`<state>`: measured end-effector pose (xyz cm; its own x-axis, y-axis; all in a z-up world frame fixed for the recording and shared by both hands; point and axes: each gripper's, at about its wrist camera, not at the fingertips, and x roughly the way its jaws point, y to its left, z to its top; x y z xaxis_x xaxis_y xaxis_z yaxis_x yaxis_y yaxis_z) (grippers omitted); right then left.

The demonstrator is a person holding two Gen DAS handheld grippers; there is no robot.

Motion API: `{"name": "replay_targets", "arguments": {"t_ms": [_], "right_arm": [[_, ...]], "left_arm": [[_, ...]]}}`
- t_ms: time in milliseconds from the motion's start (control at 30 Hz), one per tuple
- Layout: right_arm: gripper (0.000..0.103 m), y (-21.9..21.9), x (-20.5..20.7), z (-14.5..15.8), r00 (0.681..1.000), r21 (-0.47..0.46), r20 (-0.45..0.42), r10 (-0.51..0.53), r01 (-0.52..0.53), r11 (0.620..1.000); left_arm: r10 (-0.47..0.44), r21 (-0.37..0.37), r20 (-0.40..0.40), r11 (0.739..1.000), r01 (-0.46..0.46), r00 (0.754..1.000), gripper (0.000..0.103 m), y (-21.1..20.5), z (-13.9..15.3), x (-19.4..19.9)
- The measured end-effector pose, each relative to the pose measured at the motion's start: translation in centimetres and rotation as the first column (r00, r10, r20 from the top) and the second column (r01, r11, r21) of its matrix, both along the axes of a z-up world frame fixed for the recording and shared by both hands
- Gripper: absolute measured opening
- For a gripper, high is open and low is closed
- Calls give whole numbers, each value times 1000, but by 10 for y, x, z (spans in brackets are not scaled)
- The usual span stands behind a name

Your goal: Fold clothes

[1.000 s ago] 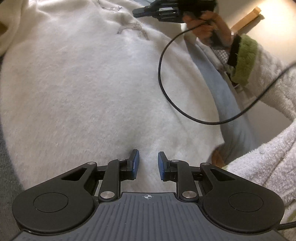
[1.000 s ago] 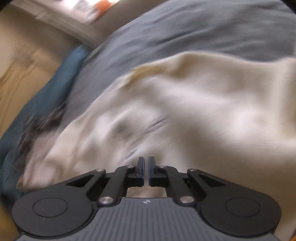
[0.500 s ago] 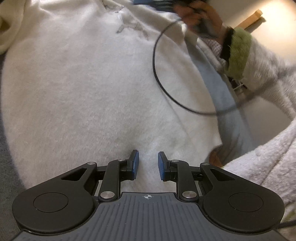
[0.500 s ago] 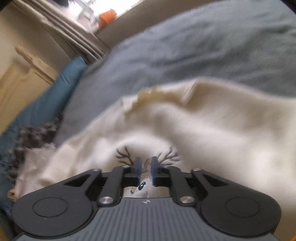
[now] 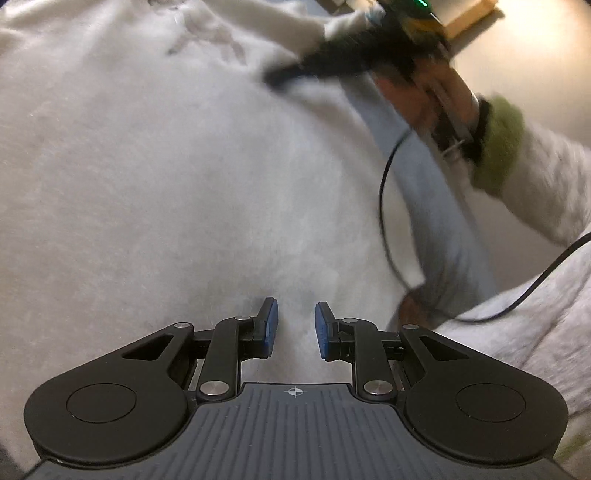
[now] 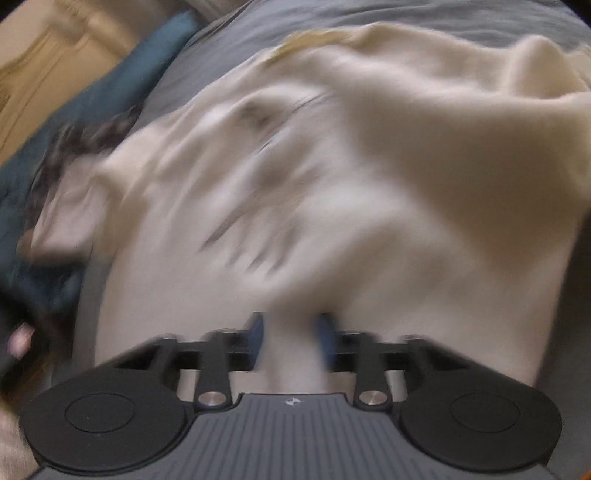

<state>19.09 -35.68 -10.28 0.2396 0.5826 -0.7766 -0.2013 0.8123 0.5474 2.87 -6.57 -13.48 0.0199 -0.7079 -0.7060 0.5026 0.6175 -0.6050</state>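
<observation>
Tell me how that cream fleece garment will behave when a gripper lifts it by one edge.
The cream garment will probably sag and drape rather than hold its shape: the right wrist view shows it rumpled into soft folds on the grey bedding. Its fuzzy pile suggests that the blue pads will grip without slipping. It looks thick, so probably bulky but light.
</observation>
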Motion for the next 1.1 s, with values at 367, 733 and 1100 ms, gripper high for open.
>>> {"name": "replay_targets", "arguments": {"t_ms": [367, 733, 1100], "right_arm": [[11, -60, 33, 1, 971, 66, 64, -229, 225, 972], [0, -101, 31, 11, 961, 23, 64, -270, 269, 963], [0, -164, -26, 19, 952, 37, 21, -304, 303, 952]], "left_arm": [[42, -8, -61, 999, -43, 997, 21, 5, -6, 0], [43, 2, -60, 999, -43, 997, 21, -5, -7, 0], [42, -1, -53, 999, -42, 998, 21, -4, -7, -4]]}}
